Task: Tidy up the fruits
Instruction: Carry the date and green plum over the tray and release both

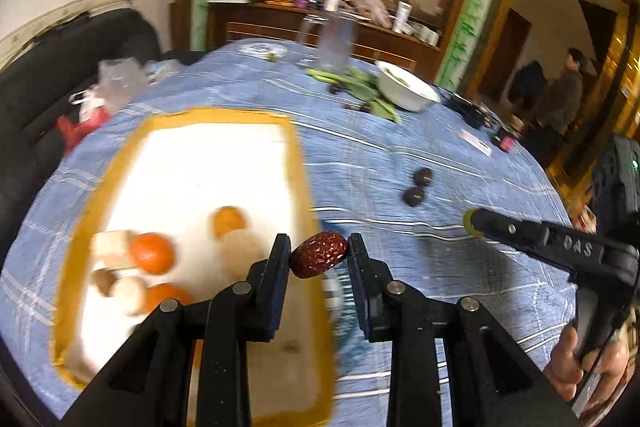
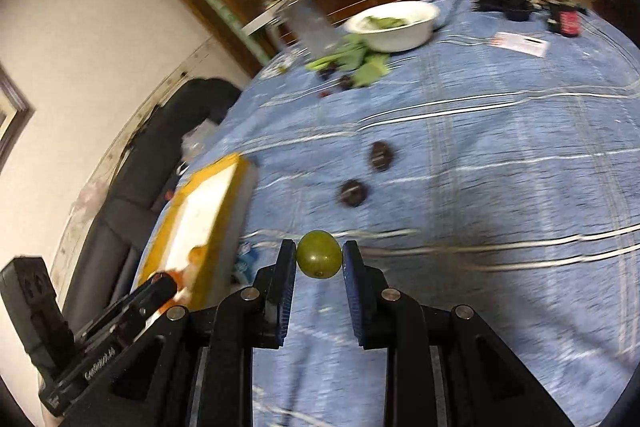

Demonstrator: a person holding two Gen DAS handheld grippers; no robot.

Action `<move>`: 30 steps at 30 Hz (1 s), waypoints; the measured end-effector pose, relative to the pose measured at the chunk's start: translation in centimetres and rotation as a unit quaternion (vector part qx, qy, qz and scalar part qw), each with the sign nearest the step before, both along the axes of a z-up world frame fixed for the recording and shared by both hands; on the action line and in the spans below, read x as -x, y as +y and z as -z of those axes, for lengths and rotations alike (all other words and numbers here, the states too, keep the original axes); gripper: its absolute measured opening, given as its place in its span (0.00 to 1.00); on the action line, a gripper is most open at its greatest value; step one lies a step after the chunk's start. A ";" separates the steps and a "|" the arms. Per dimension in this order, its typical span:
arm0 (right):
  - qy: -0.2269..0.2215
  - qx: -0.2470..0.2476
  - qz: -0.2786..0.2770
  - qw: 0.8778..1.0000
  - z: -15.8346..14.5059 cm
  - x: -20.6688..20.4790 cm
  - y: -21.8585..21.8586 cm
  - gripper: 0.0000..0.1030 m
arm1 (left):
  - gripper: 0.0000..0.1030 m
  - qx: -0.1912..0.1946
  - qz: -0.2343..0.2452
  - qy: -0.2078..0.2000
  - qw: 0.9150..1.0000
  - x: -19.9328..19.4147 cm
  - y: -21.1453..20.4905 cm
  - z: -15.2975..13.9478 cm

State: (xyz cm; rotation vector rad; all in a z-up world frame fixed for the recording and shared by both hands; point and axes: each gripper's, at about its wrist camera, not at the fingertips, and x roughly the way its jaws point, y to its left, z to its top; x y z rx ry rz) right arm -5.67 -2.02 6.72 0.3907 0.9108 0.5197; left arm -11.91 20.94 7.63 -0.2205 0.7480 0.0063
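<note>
Your left tool [image 1: 319, 251] pinches a red date [image 1: 318, 254] end to end between its pads, held above the near long rim of the tray [image 1: 298, 163]. Your right tool [image 2: 319, 259] pinches a green fruit [image 2: 319, 259] across its middle, held over open cloth [image 2: 500, 155] between the tray [image 2: 228, 187] and the two dark fruits [image 2: 353, 193] that lie mid-desk. The tray, yellow-rimmed with a white floor, sits toward the left edge of the desk and already holds oranges [image 1: 153, 253] and pale round pieces [image 1: 128, 294].

Risks, as judged from this view:
- The date is gripped only at its tips; a wrinkled skin may give, and the date could swivel out and fall on the rim, not inside.
- The green fruit is smooth and round, so a slight loosening or a jolt would likely let it squirt out and roll across the desk.
- Both tools head for the same tray; the right one appears close beside the left in the left view, so they may knock together over the rim.
- A fruit dropped among the oranges could set them rolling.

Surface and room: the desk is round, under a blue cloth with white stripes that lies creased. Toward its far edge stand a white bowl [image 1: 406, 89] with greens, loose leaves [image 1: 360, 85] and a clear bottle [image 1: 336, 43]. Small dark gadgets and a card [image 2: 520, 43] lie at the far right. Beyond are a cluttered wooden sideboard [image 1: 320, 23], a dark sofa [image 1: 60, 75] and a person standing in a doorway.
</note>
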 end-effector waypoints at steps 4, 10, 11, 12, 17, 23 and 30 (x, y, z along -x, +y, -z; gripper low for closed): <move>-0.009 0.012 -0.040 0.999 -0.7 1.2 4.1 0.25 | 0.27 0.003 -0.043 -0.001 0.999 1.0 3.3 0.0; -0.023 0.035 -0.099 0.994 -1.3 2.8 10.4 0.26 | 0.27 0.013 -0.085 0.013 0.996 2.2 6.9 0.8; -0.024 0.039 -0.105 0.993 -1.2 2.9 11.1 0.26 | 0.27 0.011 -0.090 0.015 0.996 2.3 7.3 1.0; -0.026 0.045 -0.111 0.992 -1.2 3.2 11.9 0.26 | 0.27 0.007 -0.094 0.016 0.995 2.3 7.6 1.1; -0.045 0.088 -0.131 0.987 -0.9 4.0 15.3 0.26 | 0.27 -0.010 -0.099 0.016 0.995 2.5 7.9 1.5; -0.072 0.139 -0.139 0.978 -0.4 4.7 17.8 0.26 | 0.27 -0.018 -0.106 0.011 0.994 3.0 8.5 1.7; -0.074 0.153 -0.148 0.974 0.2 5.0 18.6 0.26 | 0.27 -0.025 -0.118 0.012 0.993 3.0 9.3 2.0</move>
